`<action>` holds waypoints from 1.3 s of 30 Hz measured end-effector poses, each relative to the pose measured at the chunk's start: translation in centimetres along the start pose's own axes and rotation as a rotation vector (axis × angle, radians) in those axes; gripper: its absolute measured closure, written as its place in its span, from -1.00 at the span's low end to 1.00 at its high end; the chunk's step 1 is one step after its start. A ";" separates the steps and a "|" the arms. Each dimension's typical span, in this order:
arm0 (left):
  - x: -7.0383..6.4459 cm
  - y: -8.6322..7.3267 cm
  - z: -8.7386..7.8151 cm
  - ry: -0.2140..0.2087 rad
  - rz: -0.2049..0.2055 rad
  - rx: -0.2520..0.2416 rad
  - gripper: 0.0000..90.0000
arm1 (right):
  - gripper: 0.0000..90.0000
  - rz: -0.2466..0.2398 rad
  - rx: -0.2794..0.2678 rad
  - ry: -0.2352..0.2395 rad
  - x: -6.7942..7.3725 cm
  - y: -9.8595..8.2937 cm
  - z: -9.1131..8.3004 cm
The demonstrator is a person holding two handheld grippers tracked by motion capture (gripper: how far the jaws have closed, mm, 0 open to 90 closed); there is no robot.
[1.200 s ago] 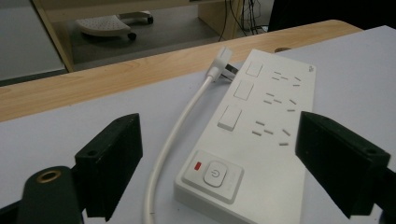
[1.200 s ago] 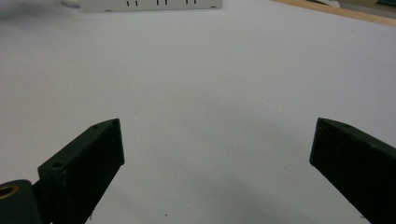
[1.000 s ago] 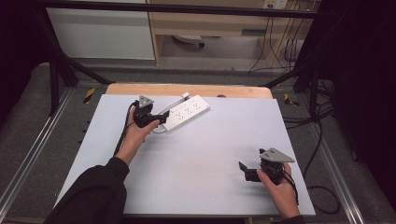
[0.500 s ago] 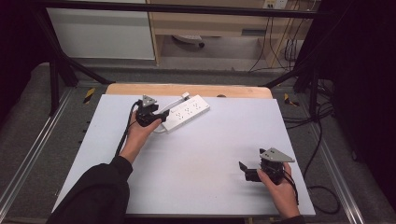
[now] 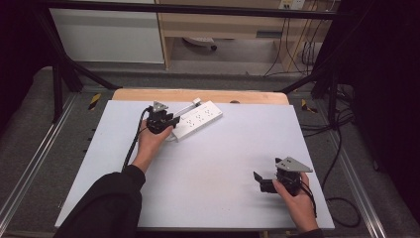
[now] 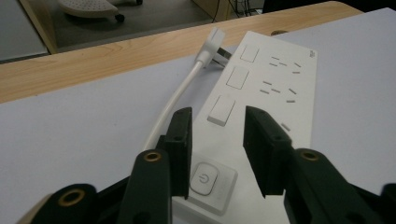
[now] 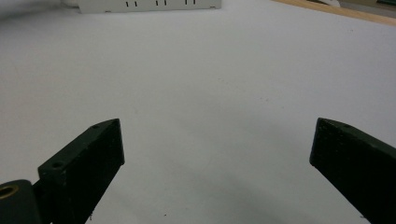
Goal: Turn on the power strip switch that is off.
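Hovering over the power strip [image 6: 261, 93], the left hand-held gripper [image 6: 215, 135] flanks its cord [image 6: 175, 100].

Light falls evenly from above onto the pale matte tabletop [image 5: 213, 163], which is the brightest area in the high view, while the room around it sinks into near black at both sides and the upper corners. Shadows on that surface are soft and short. The high view is slightly soft and grainy, with fine detail smeared. In the left gripper view the flat white plastic power strip [image 6: 275, 88] is fairly sharp and evenly lit, without glare, while the nearest black parts at the bottom edge blur. In the right gripper view the surface looks bright and washed, with a faint grey shadow in the upper left corner; the far edge is soft.
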State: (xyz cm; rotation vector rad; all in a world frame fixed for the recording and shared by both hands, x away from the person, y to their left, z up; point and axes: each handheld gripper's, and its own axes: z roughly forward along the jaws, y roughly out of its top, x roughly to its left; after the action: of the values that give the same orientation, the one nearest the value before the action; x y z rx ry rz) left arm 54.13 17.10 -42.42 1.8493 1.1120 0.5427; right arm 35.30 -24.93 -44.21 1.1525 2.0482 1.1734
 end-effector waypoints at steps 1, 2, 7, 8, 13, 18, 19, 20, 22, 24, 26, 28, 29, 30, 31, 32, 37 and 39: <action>0.1 0.0 0.0 -0.005 -0.006 -0.002 0.48 | -0.92 0.000 0.000 0.000 0.0 0.0 0.0; 0.1 0.0 0.1 -0.009 -0.006 -0.003 0.52 | -0.92 0.000 0.000 0.000 0.0 0.0 0.0; 0.1 -0.1 0.2 -0.032 -0.014 -0.001 0.76 | -0.92 0.001 0.001 -0.001 0.0 0.0 0.0; 0.1 -0.1 0.2 -0.035 -0.013 0.000 0.80 | -0.92 0.001 0.002 -0.001 0.0 0.0 0.0; -0.1 -0.1 0.4 -0.030 -0.002 -0.010 0.95 | -0.92 0.002 0.002 -0.001 0.0 0.0 0.0; 0.0 0.0 0.6 -0.018 0.014 0.001 1.00 | -0.92 0.001 -0.003 -0.002 0.0 0.0 -0.1; 0.0 0.1 0.7 -0.016 0.017 0.005 1.00 | -0.92 0.002 -0.003 -0.002 -0.1 0.0 -0.1; 0.1 0.1 0.7 -0.019 0.006 0.005 1.00 | -0.92 0.004 -0.004 -0.003 -0.1 0.0 -0.1; 0.1 0.3 0.8 -0.027 -0.015 0.003 1.00 | -0.92 0.003 -0.003 -0.002 -0.1 0.0 -0.2; 0.0 0.4 1.0 -0.017 0.002 0.009 1.00 | -0.92 0.006 -0.004 -0.003 -0.1 0.0 -0.2; -0.1 0.5 1.2 -0.015 0.005 0.016 1.00 | -0.92 0.006 -0.004 -0.003 -0.1 0.0 -0.2; -0.2 0.6 1.4 -0.015 0.010 0.020 1.00 | -0.92 0.005 -0.005 -0.003 -0.1 0.0 -0.2; -0.3 0.6 1.5 -0.016 0.013 0.020 1.00 | -0.92 0.006 -0.006 -0.003 -0.1 0.0 -0.2; -0.3 0.7 1.6 -0.014 0.012 0.020 1.00 | -0.92 0.007 -0.005 -0.002 -0.1 0.0 -0.2; -0.3 0.7 1.7 -0.014 0.013 0.027 1.00 | -0.92 0.005 -0.005 -0.002 -0.1 0.0 -0.2; -0.3 0.8 1.9 -0.010 0.027 0.028 1.00 | -0.92 0.005 -0.005 -0.002 -0.1 0.0 -0.2; -0.6 1.1 2.4 -0.007 0.039 0.041 1.00 | -0.92 0.005 -0.005 -0.001 -0.1 0.0 -0.2; -0.6 1.2 2.6 0.000 0.043 0.044 1.00 | -0.92 0.009 -0.007 -0.001 -0.1 0.0 -0.2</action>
State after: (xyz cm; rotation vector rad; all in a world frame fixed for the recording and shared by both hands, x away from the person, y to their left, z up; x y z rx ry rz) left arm 56.31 15.13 -42.69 1.9149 1.0939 0.5470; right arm 35.21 -25.13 -44.11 1.1594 2.0385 1.1832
